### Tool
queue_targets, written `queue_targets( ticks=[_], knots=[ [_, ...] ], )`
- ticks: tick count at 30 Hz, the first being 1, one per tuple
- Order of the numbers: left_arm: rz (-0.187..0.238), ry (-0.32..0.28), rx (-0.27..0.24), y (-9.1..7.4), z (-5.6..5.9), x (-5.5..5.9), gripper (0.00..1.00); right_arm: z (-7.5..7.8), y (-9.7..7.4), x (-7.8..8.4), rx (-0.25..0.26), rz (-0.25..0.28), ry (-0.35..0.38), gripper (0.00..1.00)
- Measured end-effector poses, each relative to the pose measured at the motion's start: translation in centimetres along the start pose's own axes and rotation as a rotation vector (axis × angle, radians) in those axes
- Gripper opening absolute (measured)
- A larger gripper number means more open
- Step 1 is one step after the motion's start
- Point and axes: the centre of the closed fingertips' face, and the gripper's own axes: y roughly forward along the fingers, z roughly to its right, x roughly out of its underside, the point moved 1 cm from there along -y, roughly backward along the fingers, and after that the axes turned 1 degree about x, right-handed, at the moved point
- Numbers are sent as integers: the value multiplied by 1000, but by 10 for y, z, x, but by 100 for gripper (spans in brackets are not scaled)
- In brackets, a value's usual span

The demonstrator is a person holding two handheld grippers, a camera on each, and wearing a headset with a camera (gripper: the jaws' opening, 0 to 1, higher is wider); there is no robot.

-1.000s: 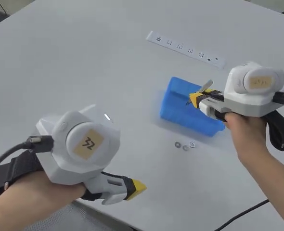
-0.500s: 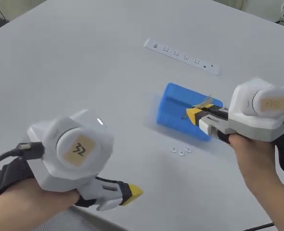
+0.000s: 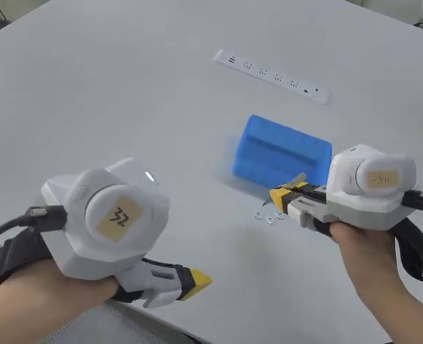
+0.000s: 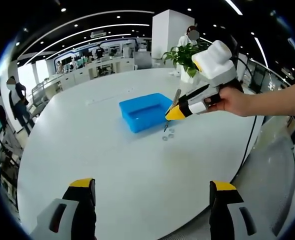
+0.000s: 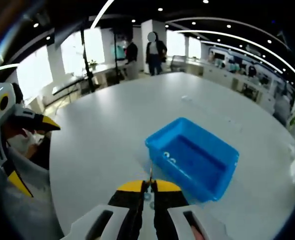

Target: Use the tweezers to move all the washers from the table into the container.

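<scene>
Beside the blue rectangular container (image 3: 279,147), right gripper (image 3: 276,196) pinches slim tweezers (image 4: 177,96); left gripper (image 4: 152,184) spread.

Toward the desk's (image 3: 125,86) near edge, whether the tweezers (image 3: 298,179) touch the washers (image 3: 269,218) is too small to be told; the left tool (image 4: 152,185) is cut off below.

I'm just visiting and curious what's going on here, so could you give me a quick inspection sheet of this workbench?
Surface: pale grey table.
Job's things: open blue container; three washers on the table beside it; tweezers in the right gripper.
Clutter: white power strip beyond the container.
Grippers: right gripper's jaws shut on the tweezers, near the washers; left gripper's jaws open, empty.
Cables: a black cable from each gripper.
Surroundings: open office hall, people standing, a potted plant.
</scene>
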Motion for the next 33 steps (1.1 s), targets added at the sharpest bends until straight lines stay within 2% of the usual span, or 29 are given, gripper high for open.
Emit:
queue_targets(
  ticks=[8,12,16,28,33],
  knots=[
    [-6,-5,6,1,1,3,97,-7,6,11,-9,-47,-7,3],
    [-18,1,4,2,1,7,96,-7,6,12,-6,-53,-8,3],
    [-8,-10,14,3,2,6,97,-7,8,14,-4,-61,-13,3],
    [-10,-6,14,4,2,6,97,-5,12,14,11,-50,-43,3],
    [5,-18,10,3,1,2,97,-4,14,13,22,-35,-45,2]
  ],
)
